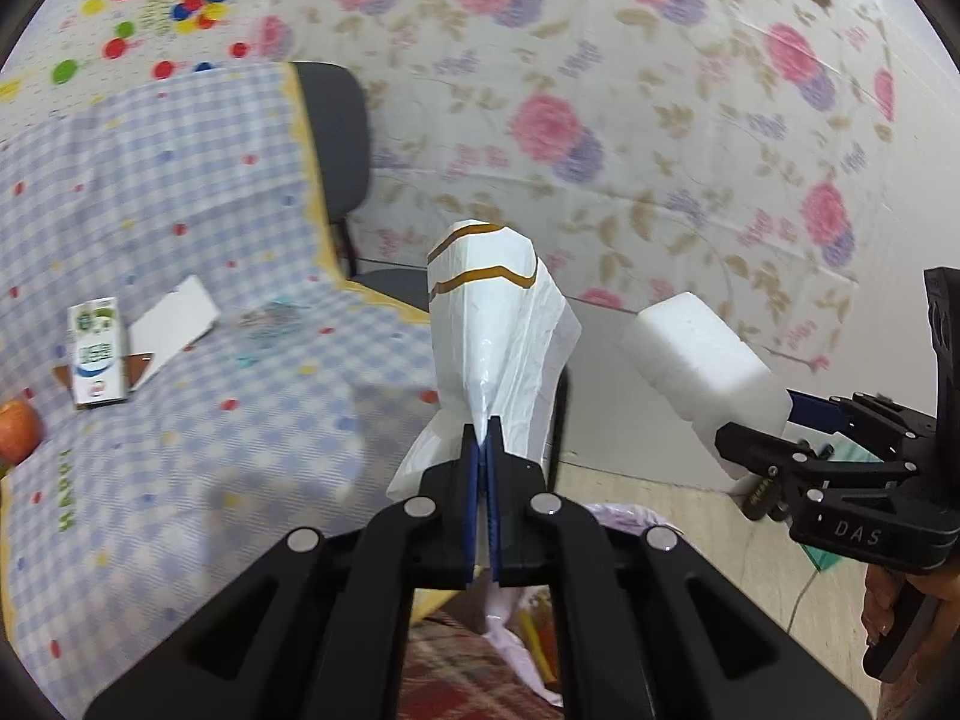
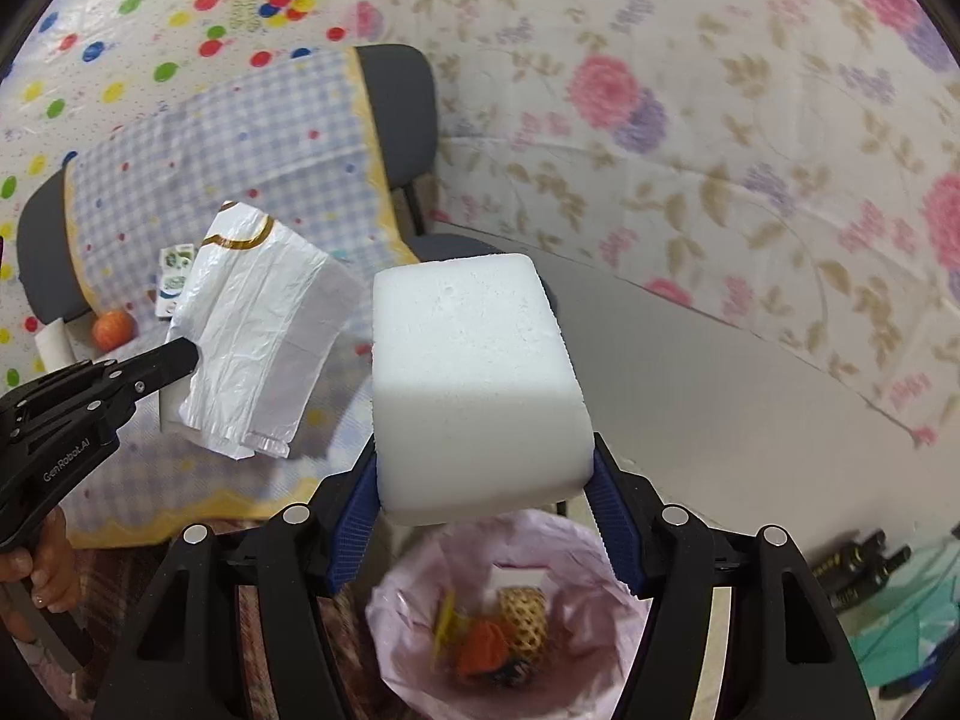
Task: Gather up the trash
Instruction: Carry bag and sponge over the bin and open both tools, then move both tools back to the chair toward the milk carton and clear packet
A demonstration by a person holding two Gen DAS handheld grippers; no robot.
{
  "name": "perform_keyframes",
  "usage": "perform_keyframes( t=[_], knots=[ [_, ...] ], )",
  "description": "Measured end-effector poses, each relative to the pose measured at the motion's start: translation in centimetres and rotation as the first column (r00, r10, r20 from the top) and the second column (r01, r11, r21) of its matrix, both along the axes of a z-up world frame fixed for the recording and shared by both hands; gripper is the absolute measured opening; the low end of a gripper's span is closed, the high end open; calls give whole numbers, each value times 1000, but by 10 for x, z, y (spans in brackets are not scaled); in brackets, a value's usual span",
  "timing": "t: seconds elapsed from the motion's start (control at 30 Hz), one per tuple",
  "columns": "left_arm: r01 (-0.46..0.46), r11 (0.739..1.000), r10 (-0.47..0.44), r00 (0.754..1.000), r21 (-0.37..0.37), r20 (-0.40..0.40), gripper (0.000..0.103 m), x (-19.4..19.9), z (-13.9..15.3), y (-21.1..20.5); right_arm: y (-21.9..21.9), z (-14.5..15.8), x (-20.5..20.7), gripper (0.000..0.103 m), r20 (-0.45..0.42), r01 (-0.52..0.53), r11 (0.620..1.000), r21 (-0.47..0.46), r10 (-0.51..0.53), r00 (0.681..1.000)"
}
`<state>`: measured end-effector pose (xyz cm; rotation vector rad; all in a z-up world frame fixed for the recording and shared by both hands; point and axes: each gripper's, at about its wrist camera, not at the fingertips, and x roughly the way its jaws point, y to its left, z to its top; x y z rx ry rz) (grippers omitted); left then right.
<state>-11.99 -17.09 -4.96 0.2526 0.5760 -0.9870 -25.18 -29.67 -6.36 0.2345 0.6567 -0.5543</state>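
Foam block (image 2: 474, 384), white and chunky, sits clamped in the right claw (image 2: 480, 516) above the pink-lined bin (image 2: 576, 546); left claw (image 1: 485, 480) pinches crinkly white plastic bag (image 1: 498, 324).

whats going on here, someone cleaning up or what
A person is clearing trash with a handheld gripper in each hand. The left gripper is shut on a white plastic bag. The right gripper has a white foam block between its fingers, above the pink-lined trash bin, which already holds some scraps. On the checked tablecloth a milk carton, a white card and an apple have not been collected.
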Motion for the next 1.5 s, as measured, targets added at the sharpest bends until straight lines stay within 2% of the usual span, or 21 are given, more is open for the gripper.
perform_keyframes(
  t=[0.2,0.47,0.53,0.6,0.67,0.97,1.17,1.37,1.5],
  knots=[
    [64,998,-63,997,27,-33,1,-21,-18,-22,-5,-20,-30,66,-48,55,998,21,-54,997],
    [118,989,-111,990,86,-88,2,-24,-42,-46,-16,-40,-39,71,-70,75,995,67,-70,995],
    [122,988,-112,989,99,-100,11,-23,-47,-48,-19,-46,-38,73,-81,76,994,84,-69,994],
    [115,987,-104,989,111,-101,41,-22,-50,-49,-22,-53,-36,78,-94,75,992,106,-65,993],
    [104,989,-93,991,107,-101,42,-19,-50,-46,-23,-56,-35,78,-97,76,991,115,-65,993],
    [18,997,-13,997,73,-78,42,2,-33,-19,-21,-44,-28,78,-65,65,993,103,-59,996],
    [-45,998,48,998,47,-46,42,14,-15,2,-13,-26,-11,78,-13,23,995,96,-22,1000],
    [-140,990,140,990,28,3,42,31,3,34,7,-5,32,78,36,-87,993,75,84,996],
    [-256,966,255,966,30,35,43,58,14,66,24,7,69,78,56,-181,982,57,178,982]
  ],
)
